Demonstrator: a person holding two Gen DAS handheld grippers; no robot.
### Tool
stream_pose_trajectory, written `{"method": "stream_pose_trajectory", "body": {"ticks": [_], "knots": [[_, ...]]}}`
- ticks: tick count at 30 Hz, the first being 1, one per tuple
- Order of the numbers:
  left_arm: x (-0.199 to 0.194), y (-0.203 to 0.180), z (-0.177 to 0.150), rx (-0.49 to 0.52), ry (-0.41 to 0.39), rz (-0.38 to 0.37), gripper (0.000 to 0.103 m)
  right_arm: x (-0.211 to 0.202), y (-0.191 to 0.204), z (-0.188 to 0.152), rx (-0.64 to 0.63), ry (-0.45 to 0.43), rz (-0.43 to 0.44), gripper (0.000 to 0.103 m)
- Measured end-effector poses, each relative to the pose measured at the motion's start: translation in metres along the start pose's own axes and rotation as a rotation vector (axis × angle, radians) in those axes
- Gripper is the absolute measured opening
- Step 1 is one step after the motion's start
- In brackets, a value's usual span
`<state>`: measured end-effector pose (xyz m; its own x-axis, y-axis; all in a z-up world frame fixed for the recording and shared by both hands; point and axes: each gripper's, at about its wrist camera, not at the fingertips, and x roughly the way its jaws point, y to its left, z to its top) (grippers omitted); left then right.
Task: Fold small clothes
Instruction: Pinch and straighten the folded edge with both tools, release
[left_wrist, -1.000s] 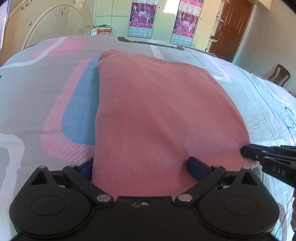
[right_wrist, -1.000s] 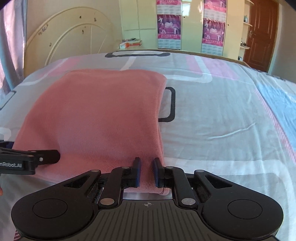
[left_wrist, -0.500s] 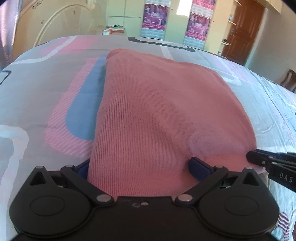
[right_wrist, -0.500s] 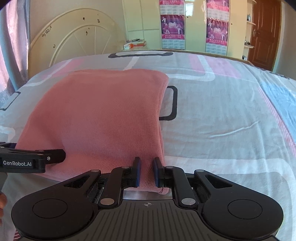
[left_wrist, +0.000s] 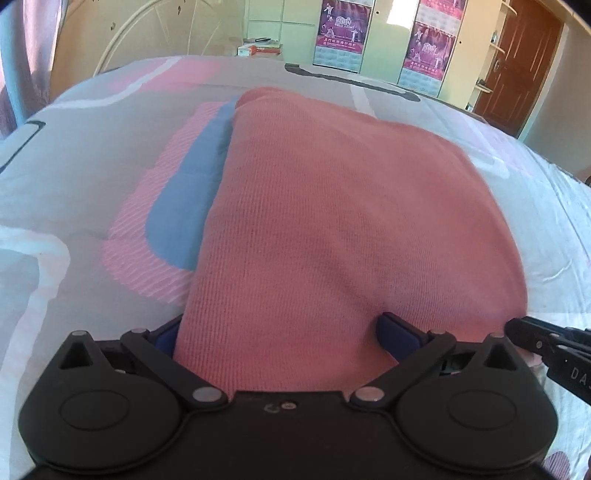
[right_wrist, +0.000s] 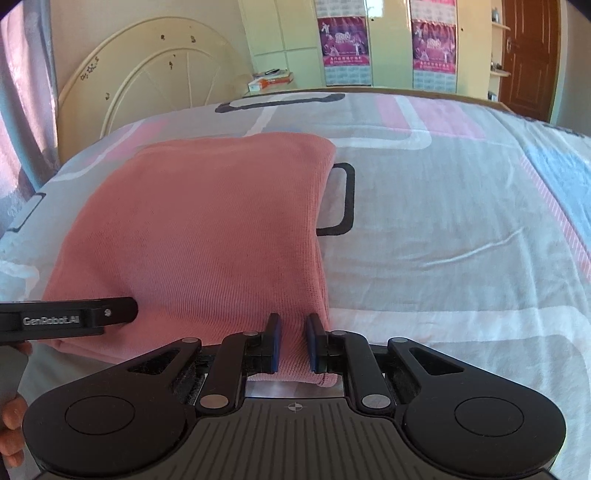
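1. Pink knit garment (right_wrist: 207, 236) is laid flat on the bed (right_wrist: 443, 229), its length running away from both grippers.
2. Near hem is held at both corners: right gripper (right_wrist: 293, 341) jaws pinched on the right corner.
3. Left gripper (left_wrist: 280, 332) jaws are spread wide, cloth draped between; grip cannot be confirmed.
4. Fold direction judged: hem carried forward, toward the far edge.

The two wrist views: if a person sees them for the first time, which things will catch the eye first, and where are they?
First comes the pink knitted garment, lying folded on the patterned bedspread and filling the middle of both views. Next, the right claw is pinched on its near right corner, while the left claw stands wide open around its near left edge. Behind the bed, two purple posters hang on the pale green wall.
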<state>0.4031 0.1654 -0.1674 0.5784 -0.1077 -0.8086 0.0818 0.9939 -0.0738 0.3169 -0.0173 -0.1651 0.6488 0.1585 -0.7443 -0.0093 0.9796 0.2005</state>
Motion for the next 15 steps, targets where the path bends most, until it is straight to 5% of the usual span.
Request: {"method": "stream_pose_trajectory", "body": {"ticks": [8, 12, 15], "knots": [[0.002, 0.005, 0.008, 0.004, 0.068, -0.016, 0.103, -0.005, 0.003, 0.006, 0.014, 0.013, 0.004, 0.022], [-0.006, 0.004, 0.010, 0.027, 0.100, -0.017, 0.099, -0.024, 0.010, 0.006, 0.033, 0.000, 0.008, 0.063], [-0.027, 0.000, 0.007, 0.056, 0.061, 0.022, 0.093, -0.046, 0.014, 0.002, 0.016, -0.021, 0.013, 0.066]]}}
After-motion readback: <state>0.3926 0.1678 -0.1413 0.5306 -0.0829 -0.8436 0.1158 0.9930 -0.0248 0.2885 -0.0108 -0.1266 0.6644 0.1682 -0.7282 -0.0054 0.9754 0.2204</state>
